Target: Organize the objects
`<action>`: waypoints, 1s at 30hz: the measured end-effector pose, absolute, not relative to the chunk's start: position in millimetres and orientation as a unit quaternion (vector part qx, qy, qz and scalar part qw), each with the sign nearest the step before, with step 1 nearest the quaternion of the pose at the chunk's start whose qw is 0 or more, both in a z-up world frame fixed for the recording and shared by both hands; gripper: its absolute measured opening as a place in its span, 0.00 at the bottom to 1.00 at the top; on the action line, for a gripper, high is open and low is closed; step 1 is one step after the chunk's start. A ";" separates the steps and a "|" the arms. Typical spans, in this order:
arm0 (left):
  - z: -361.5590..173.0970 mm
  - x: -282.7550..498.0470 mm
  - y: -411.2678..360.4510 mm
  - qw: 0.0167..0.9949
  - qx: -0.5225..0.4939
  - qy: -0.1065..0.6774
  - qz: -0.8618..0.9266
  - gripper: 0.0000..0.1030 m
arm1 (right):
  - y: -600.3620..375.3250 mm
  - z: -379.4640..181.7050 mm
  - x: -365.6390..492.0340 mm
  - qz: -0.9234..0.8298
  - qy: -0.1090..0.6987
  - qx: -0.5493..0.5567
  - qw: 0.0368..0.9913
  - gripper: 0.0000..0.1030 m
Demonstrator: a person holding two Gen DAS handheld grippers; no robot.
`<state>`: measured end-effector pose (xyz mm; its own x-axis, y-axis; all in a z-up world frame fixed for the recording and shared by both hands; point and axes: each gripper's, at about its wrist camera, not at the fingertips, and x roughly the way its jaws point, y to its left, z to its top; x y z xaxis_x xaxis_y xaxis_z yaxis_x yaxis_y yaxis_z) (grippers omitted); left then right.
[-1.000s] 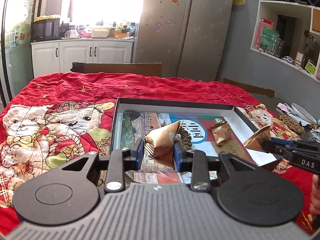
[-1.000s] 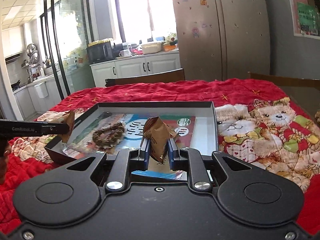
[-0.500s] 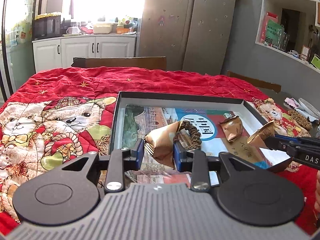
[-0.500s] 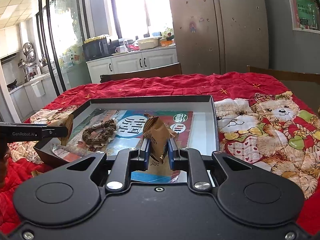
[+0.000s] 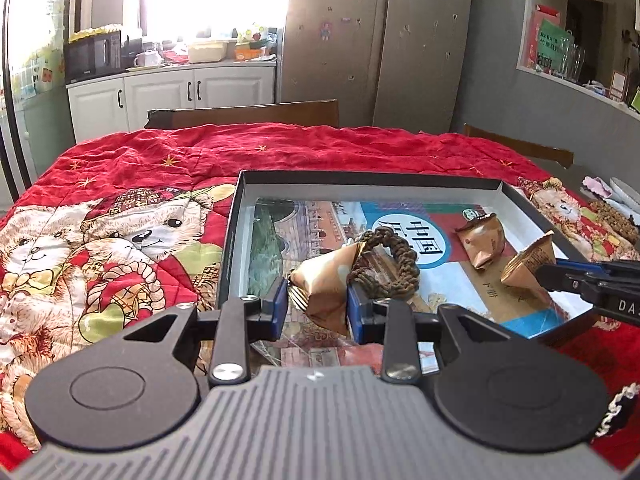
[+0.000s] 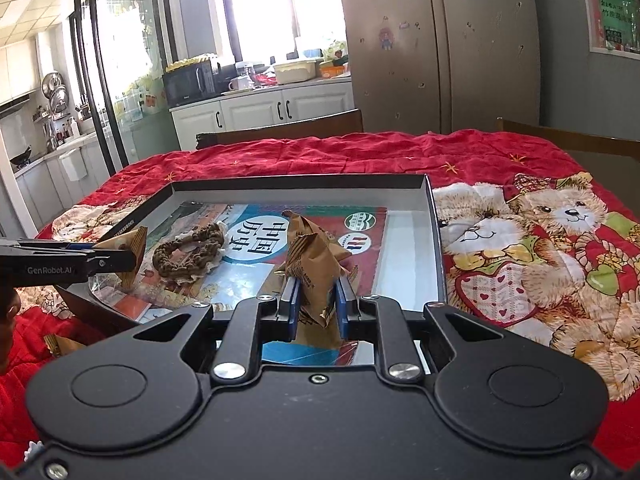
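Observation:
My left gripper [image 5: 316,304] is shut on a brown snack packet [image 5: 324,280] just above the near left part of the dark tray [image 5: 360,178]. In the right wrist view, my right gripper [image 6: 316,308] is shut on a second brown packet [image 6: 314,268] over the tray's [image 6: 300,184] near right part. Each gripper shows in the other's view: the right gripper [image 5: 548,274] from the right, the left gripper [image 6: 128,258] from the left. A third packet [image 5: 480,240] and a braided brown ring [image 5: 388,264] lie on the book [image 5: 420,240] inside the tray.
A red quilt with bears [image 5: 120,240] covers the table. Brown beads [image 5: 612,220] and a plate [image 5: 624,192] sit off the tray's right side. Another packet [image 6: 60,344] lies on the quilt near the tray's left corner. Chair backs [image 5: 244,114] stand behind the table.
Both grippers have sunk and come closer over the tray, each still holding its packet. The tray contents have not moved.

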<state>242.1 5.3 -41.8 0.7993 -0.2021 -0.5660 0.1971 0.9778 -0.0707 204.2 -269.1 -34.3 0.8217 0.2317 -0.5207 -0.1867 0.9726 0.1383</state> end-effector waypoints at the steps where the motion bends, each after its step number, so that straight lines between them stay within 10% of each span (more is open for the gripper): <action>1: -42.5 242.4 4.7 0.948 -0.002 0.300 -0.105 0.34 | -268.9 -34.8 205.2 0.110 0.279 0.041 0.953 0.17; 30: -44.0 240.0 0.0 0.947 0.009 0.302 -0.112 0.57 | -269.5 -41.2 210.6 0.113 0.291 0.045 0.949 0.32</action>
<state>240.0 0.0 -44.0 0.7926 -0.2061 -0.5739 0.2166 0.9749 -0.0509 210.6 -269.5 -41.2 0.8047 0.2399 -0.5431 -0.1876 0.9706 0.1507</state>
